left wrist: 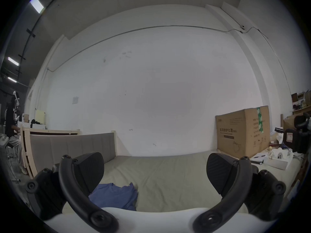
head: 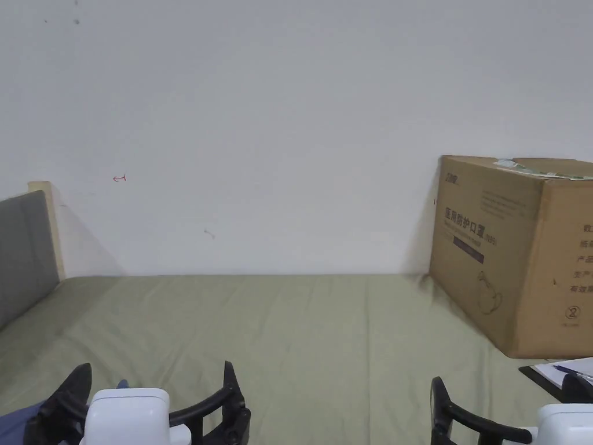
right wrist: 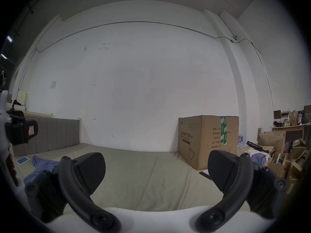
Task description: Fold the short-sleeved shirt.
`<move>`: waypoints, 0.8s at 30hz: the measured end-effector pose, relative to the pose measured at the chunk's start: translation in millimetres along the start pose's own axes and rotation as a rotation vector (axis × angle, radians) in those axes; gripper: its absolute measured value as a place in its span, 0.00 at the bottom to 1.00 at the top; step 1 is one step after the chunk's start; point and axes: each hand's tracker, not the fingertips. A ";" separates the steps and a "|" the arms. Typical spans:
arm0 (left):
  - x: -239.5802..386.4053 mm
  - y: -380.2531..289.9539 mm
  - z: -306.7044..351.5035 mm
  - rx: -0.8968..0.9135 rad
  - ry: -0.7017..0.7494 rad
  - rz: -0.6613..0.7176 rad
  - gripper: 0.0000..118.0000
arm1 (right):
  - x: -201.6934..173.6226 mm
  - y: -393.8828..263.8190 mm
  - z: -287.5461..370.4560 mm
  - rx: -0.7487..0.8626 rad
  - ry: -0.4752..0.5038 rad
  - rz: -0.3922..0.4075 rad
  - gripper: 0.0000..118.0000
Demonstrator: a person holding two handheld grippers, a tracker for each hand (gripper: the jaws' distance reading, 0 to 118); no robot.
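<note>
A blue short-sleeved shirt [left wrist: 114,196] lies crumpled on the green bed sheet [head: 301,324] near the front left; a corner of the shirt [head: 17,420] peeks in at the head view's bottom left, and the right gripper view shows the shirt [right wrist: 42,165] at its left. My left gripper [left wrist: 154,171] hovers just above and in front of the shirt, jaws wide apart with nothing between them. My right gripper [right wrist: 156,171] hangs over bare sheet to the right, also open and empty. Both grippers [head: 156,385] [head: 504,388] sit at the bottom edge of the head view.
A large cardboard box [head: 515,249] stands on the bed at the right against the white wall. A clipboard with a pen [head: 564,371] lies beside it. A grey padded headboard [head: 23,249] bounds the left side. A small blue-and-white card [right wrist: 23,160] rests near the shirt.
</note>
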 end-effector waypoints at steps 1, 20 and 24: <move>0.8 0.2 0.3 -0.010 -0.010 -0.001 1.00 | 0.1 0.5 -0.3 -0.003 0.006 0.000 1.00; 8.2 4.2 4.0 -0.010 -0.031 -0.003 1.00 | -3.4 -1.2 0.6 -0.056 0.025 0.018 1.00; 8.5 6.8 4.3 -0.055 -0.080 0.010 1.00 | -2.9 1.4 1.5 -0.064 0.027 0.010 0.99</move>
